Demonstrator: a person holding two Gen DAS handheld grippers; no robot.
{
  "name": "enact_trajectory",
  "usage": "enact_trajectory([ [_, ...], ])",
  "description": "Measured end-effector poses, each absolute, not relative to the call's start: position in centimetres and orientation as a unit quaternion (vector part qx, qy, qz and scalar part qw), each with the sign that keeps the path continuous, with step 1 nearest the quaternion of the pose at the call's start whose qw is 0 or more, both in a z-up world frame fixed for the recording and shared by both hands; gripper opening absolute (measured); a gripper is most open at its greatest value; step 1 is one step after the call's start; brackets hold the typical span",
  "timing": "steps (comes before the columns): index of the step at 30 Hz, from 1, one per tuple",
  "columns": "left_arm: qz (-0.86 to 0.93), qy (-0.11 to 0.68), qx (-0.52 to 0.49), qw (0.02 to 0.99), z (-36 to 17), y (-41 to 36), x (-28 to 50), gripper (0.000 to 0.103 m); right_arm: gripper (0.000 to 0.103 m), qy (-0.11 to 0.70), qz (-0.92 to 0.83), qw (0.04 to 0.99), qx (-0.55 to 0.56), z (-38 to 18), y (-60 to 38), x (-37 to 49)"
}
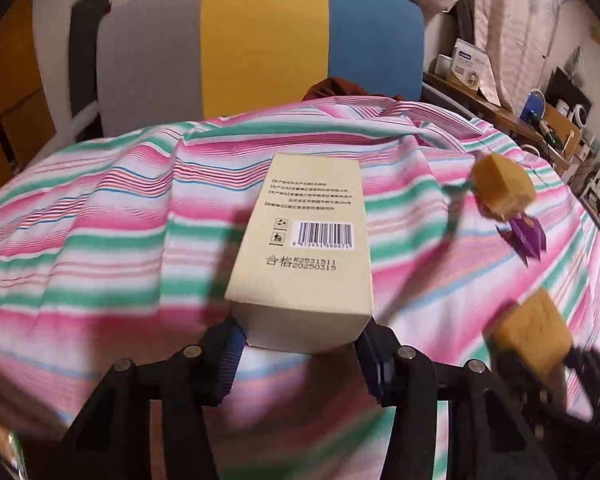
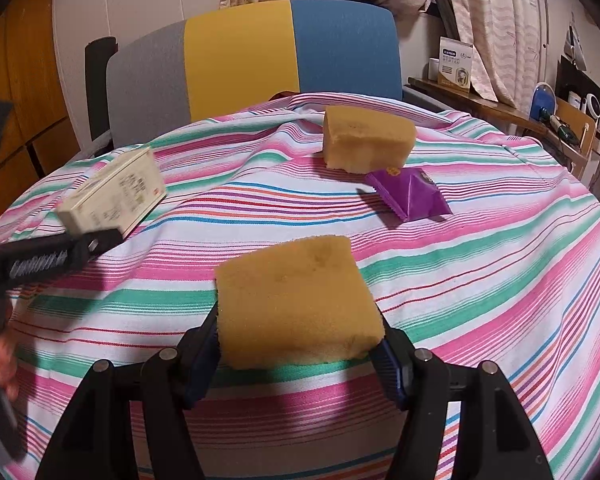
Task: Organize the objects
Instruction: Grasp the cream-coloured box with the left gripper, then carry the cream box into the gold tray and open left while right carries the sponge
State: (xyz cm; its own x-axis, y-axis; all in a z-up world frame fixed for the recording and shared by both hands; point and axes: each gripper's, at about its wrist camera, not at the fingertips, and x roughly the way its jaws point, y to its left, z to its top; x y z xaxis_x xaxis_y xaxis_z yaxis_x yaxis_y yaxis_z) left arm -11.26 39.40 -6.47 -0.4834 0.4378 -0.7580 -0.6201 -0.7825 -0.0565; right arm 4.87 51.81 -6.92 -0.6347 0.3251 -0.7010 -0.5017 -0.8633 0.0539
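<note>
A cream-coloured cardboard carton (image 1: 304, 240) printed with black text and a barcode sat between the two blue-padded fingers of the left gripper (image 1: 300, 344), its near end pinched at both sides while its long body reached out over the pink, green and white striped cloth (image 1: 100, 216). From the right wrist view the same carton (image 2: 114, 196) appeared at the far left, tilted and clear of the cloth, with the black left gripper (image 2: 82, 246) clamped on its lower end.

The right gripper (image 2: 300, 340) had its jaws moderately wide and pressed against both sides of a yellow-orange rectangular sponge block (image 2: 296, 300), which was held just above the cloth. A second yellow-orange sponge block (image 2: 366, 140) rested farther back on the cloth, and a purple crinkle-edged foil sachet (image 2: 410, 196) lay just in front of it, touching or nearly touching its lower corner.

Behind the draped surface stood a chair back (image 2: 252, 60) in grey, yellow and blue panels. To the right, a wooden shelf (image 2: 480, 100) carried a white and blue product box (image 2: 454, 66).
</note>
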Motion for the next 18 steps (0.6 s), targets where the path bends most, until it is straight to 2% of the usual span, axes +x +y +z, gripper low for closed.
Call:
enact_trajectory([
  [3, 0.858, 0.109, -0.392, 0.314, -6.4, 38.0, -8.7, 0.051, 0.067, 0.119, 0.895, 0.233, -0.361, -6.9, 51.7, 4.8],
  [8, 0.856, 0.051, -0.418, 0.301, -6.8, 34.6, -5.2, 0.050, 0.067, 0.119, 0.894, 0.236, -0.361, -6.9, 51.7, 4.8],
  [12, 0.848, 0.057, -0.426, 0.309, -7.0, 33.0, -2.4, 0.052, 0.067, 0.117, 0.894, 0.237, -0.362, -6.9, 51.7, 4.7],
  [16, 0.849, 0.049, -0.419, 0.319, -6.4, 32.6, -2.0, 0.086, 0.067, 0.115, 0.894, 0.239, -0.362, -6.8, 51.6, 4.7],
  [18, 0.863, 0.042, -0.402, 0.303, -5.6, 32.5, -2.3, 0.090, 0.067, 0.113, 0.893, 0.242, -0.361, -6.7, 51.6, 4.8],
])
